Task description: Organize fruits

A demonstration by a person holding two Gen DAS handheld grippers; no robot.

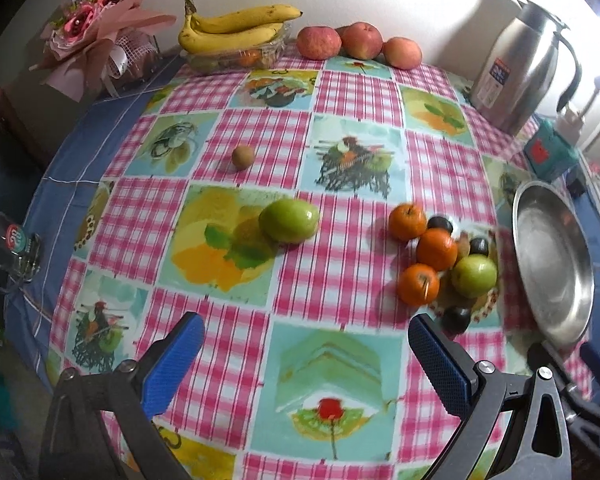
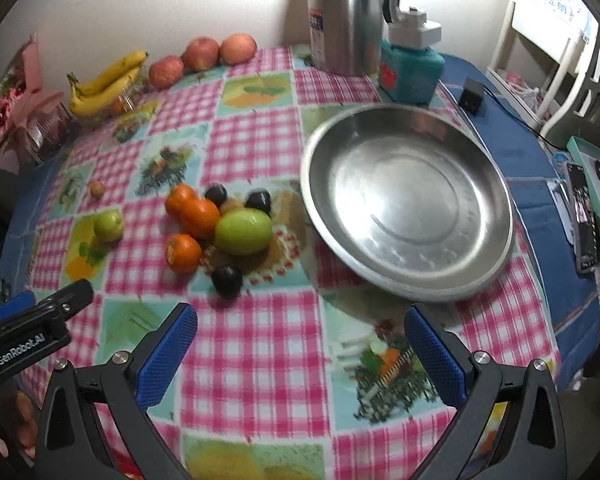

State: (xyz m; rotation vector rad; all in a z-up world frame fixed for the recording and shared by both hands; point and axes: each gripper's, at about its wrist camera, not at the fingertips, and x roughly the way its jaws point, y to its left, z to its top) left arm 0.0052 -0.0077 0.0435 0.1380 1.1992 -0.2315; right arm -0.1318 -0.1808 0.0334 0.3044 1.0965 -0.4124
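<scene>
Two grippers hang above the checkered tablecloth (image 2: 260,344), and both hold nothing: the left gripper (image 1: 306,354) has its blue pads spread wide, and the right gripper (image 2: 300,344) is spread wide as well. Near the middle of the table lies a cluster of fruit: three oranges (image 2: 198,218), one green apple (image 2: 243,231) and a few dark plums (image 2: 227,281), all close together and some touching. Just beside this cluster, to its right, stands the steel plate (image 2: 480,184), with no fruit in it. A second green apple (image 1: 289,221) lies alone, apart from the cluster, and a small brown fruit (image 1: 243,157) lies farther behind it (maybe a kiwi, it is too small to tell). Along the wall are bananas (image 1: 236,26) on a clear container, three red apples (image 1: 360,42) and a steel thermos (image 2: 346,12).
</scene>
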